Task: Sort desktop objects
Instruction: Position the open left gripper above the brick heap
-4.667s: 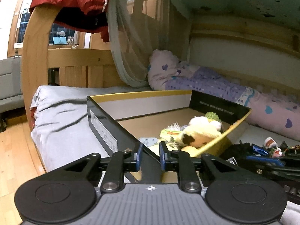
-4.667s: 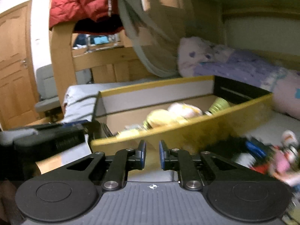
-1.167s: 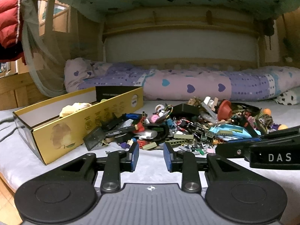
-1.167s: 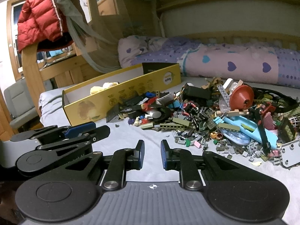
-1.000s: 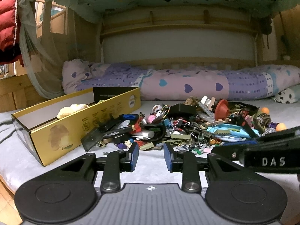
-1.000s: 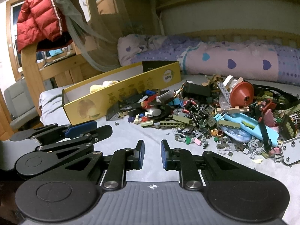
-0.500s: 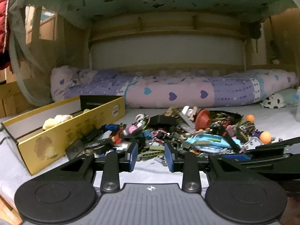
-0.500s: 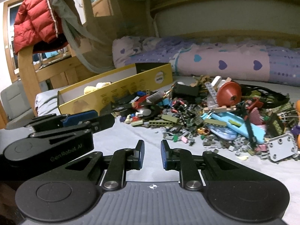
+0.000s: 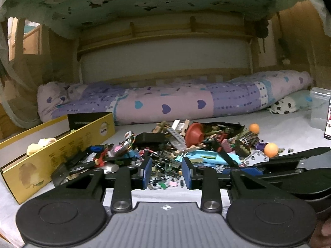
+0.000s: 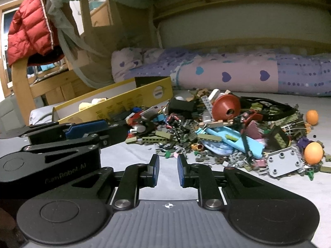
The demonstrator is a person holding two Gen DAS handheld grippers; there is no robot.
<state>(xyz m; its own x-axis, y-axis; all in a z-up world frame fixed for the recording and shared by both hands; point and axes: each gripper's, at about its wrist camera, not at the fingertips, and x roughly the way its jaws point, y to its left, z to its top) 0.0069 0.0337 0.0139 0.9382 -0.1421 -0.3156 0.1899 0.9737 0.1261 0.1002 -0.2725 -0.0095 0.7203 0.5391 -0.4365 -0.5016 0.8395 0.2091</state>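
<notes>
While you hold both tools low over the bed (image 9: 289, 130), its pale grey sheet carries this stock. Item: a heap of small toys and building bricks (image 9: 186, 144) across the middle of the mattress, with a red-brown funnel-shaped piece (image 9: 194, 132) on top, a light blue flat piece (image 10: 231, 139) at the near edge and a grey studded plate (image 10: 284, 161) just beside it. Item: two orange balls (image 9: 271, 149) at the heap's right edge. Item: a long yellow cardboard box (image 9: 55, 153), open-topped, left of the heap and touching its edge, with a pale plush toy (image 9: 39, 143) inside. Item: a rolled purple quilt with hearts (image 9: 165, 105) along the far wall. Room: wooden bunk frame, patterned underside of the upper bunk overhead, a red padded jacket (image 10: 29, 26) hung on the bed end, netting beside it.

Your left hand-held gripper (image 9: 165, 171) is spread, nothing between its blue pads. Your right hand-held gripper (image 10: 168, 170) likewise stands apart and empty, just short of the heap.
</notes>
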